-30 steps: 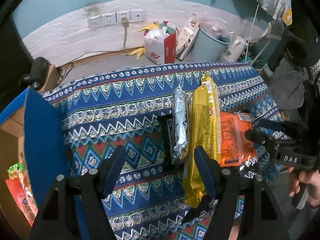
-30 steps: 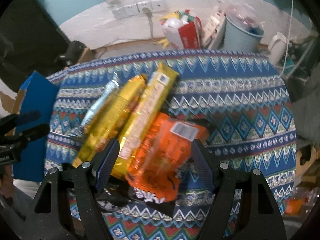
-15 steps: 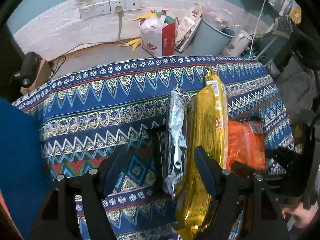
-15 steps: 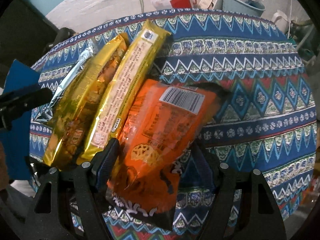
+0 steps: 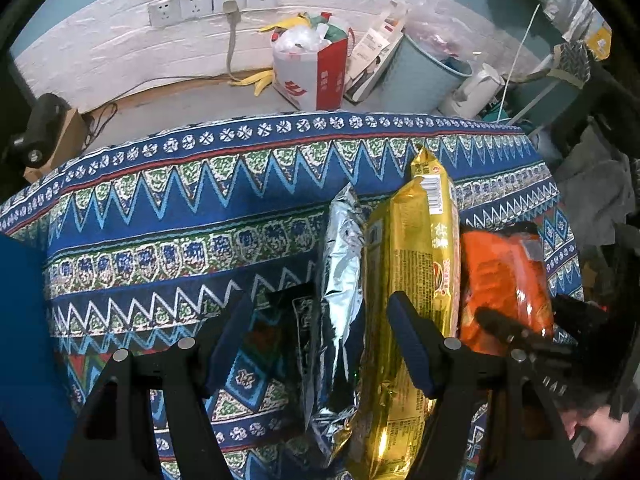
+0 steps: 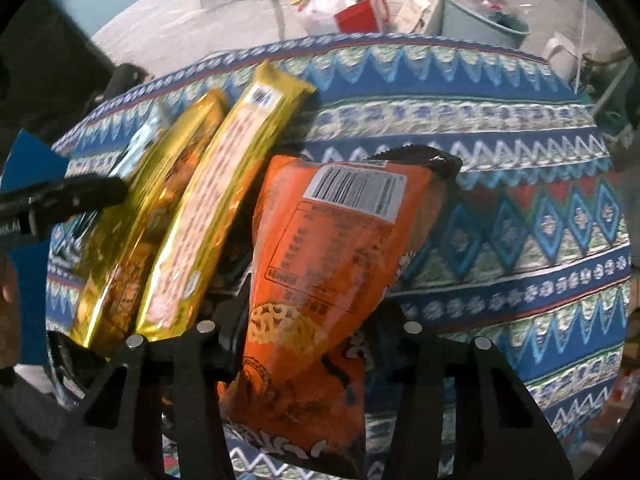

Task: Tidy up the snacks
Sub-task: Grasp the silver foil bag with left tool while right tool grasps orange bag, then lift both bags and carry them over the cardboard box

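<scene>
Snack packets lie side by side on the patterned tablecloth. From left to right they are a dark packet, a silver packet, two gold packets and an orange bag. My left gripper is open and points down. The silver and dark packets lie between its fingers, untouched by the pads. My right gripper is closing its jaws on the lower part of the orange bag, which crumples between the pads. The gold packets lie just left of it.
A blue box flap stands at the table's left edge. Beyond the far edge, a red-and-white bag, a grey bin and a kettle are on the floor. Wall sockets hang above. Bare cloth lies right of the orange bag.
Both grippers came down closer to the packets. The left one shifted right over the silver packet. The right jaws narrowed from wide open onto the orange bag.
</scene>
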The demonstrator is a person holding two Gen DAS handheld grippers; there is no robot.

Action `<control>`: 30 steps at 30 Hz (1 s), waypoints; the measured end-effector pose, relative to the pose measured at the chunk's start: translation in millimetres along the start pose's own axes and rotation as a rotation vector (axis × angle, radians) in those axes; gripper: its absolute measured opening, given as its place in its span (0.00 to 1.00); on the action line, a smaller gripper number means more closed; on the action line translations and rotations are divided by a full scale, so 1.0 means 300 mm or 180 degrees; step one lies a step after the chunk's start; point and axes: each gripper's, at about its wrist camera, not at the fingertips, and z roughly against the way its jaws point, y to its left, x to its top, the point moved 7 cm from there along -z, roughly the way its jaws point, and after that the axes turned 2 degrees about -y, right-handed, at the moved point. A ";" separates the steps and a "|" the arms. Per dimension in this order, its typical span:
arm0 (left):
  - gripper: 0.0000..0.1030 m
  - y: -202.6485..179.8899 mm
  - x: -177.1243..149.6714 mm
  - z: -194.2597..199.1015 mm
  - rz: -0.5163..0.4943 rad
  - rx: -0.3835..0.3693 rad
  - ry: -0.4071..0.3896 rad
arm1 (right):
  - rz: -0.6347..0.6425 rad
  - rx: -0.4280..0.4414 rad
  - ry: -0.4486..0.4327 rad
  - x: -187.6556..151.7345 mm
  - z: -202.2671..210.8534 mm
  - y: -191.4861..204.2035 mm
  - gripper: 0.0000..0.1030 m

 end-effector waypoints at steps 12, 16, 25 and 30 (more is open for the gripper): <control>0.27 0.013 -0.032 -0.053 -0.0033 0.0069 0.0084 | -0.0008 -0.0043 -0.0195 0.083 0.069 -0.058 0.45; 0.27 0.006 -0.026 -0.032 -0.0089 0.0144 0.0009 | 0.0088 -0.0072 -0.0264 0.098 0.073 -0.006 0.45; 0.26 0.024 -0.021 0.052 -0.0138 0.0255 -0.0194 | 0.0215 -0.0062 -0.0457 0.134 0.129 0.044 0.45; 0.26 0.018 -0.019 0.124 -0.0170 0.0296 -0.0329 | 0.0253 -0.0011 -0.0557 0.165 0.164 0.067 0.45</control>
